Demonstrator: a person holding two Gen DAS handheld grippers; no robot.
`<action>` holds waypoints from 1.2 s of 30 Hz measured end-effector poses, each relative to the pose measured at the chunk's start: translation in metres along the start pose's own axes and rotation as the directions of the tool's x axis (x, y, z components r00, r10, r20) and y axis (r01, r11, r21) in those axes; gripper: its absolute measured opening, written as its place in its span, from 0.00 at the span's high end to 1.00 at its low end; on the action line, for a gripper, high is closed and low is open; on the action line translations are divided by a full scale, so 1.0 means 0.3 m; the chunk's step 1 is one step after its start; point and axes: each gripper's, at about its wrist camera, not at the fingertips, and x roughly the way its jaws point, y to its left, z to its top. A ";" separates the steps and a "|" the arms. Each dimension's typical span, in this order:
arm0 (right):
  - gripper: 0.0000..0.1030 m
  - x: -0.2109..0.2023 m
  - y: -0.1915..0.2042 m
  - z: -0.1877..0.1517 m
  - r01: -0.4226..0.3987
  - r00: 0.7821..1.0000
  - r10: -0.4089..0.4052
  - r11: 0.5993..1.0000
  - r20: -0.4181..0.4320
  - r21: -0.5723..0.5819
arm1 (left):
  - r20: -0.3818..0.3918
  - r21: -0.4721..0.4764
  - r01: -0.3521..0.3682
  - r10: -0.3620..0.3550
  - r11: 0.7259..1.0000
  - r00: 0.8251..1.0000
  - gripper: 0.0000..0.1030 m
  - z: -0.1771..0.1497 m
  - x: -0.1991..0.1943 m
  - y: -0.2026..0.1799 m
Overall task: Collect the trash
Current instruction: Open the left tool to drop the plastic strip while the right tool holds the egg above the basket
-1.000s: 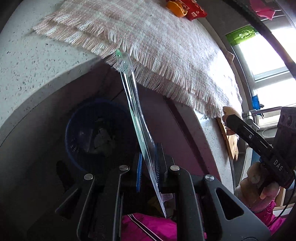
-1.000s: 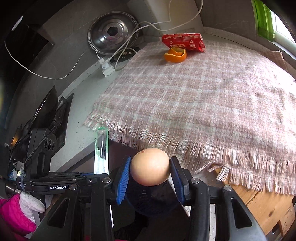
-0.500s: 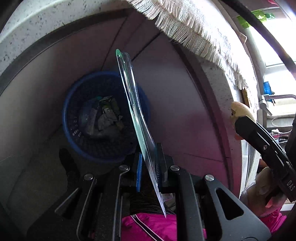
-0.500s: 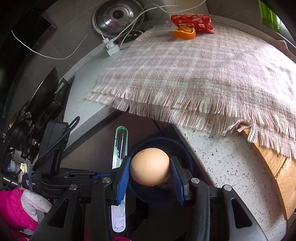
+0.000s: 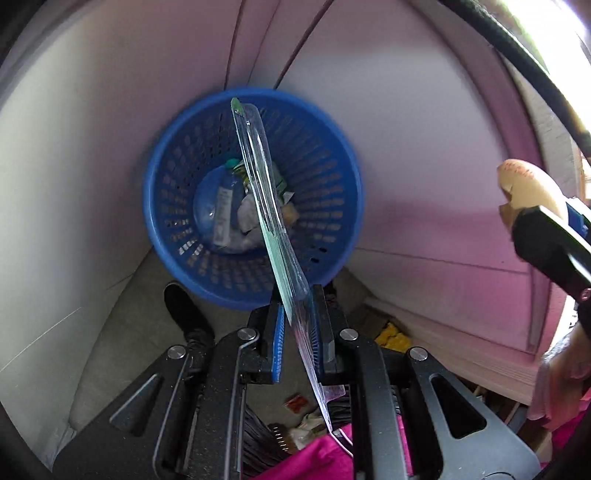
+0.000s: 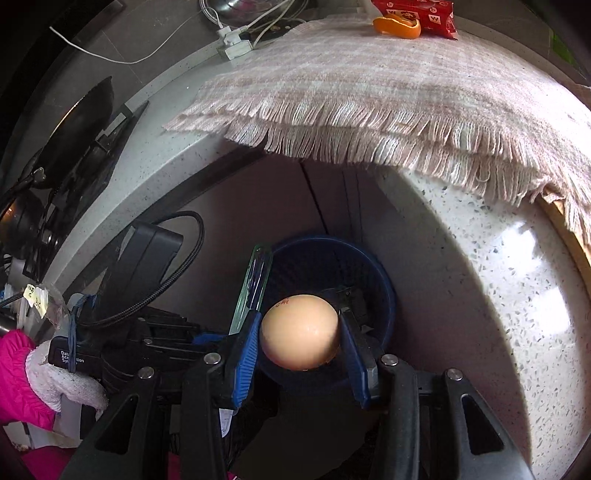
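My left gripper (image 5: 295, 321) is shut on a long clear plastic package (image 5: 266, 206) with a green tip, held above a blue perforated bin (image 5: 332, 177) with several bits of trash inside. My right gripper (image 6: 300, 332) is shut on a brown eggshell (image 6: 300, 338), held over the same bin (image 6: 376, 280). The eggshell also shows at the right edge of the left wrist view (image 5: 528, 188). The plastic package shows in the right wrist view (image 6: 253, 284), left of the egg. An orange peel (image 6: 397, 26) and a red wrapper (image 6: 424, 14) lie on the counter's checked cloth (image 6: 369, 85).
The speckled counter edge (image 6: 480, 277) overhangs the bin. Pale cabinet doors (image 5: 424, 147) stand behind it. White cables and a plug (image 6: 232, 46) lie at the counter's back. A black shoe (image 5: 188, 317) and floor litter (image 5: 295, 402) are near the bin.
Both grippers have dropped from counter height down below the counter edge. The blue bin has come close and now sits centred under the plastic package and the eggshell. Both grips are unchanged.
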 end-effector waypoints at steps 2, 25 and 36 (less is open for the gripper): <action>0.57 0.028 0.000 -0.008 0.006 1.000 -0.006 1.000 -0.011 -0.004 | -0.011 -0.002 -0.008 0.008 1.000 1.000 0.90 -0.001 0.027 0.008; 0.56 0.247 -0.004 -0.030 0.031 0.992 -0.032 0.999 -0.120 -0.011 | -0.045 -0.060 -0.045 0.042 0.997 0.998 0.90 0.002 0.133 0.110; 0.54 0.218 -0.004 -0.025 0.018 0.994 -0.019 1.000 -0.111 -0.009 | -0.015 -0.054 -0.057 0.056 0.997 0.998 0.89 0.037 0.096 0.116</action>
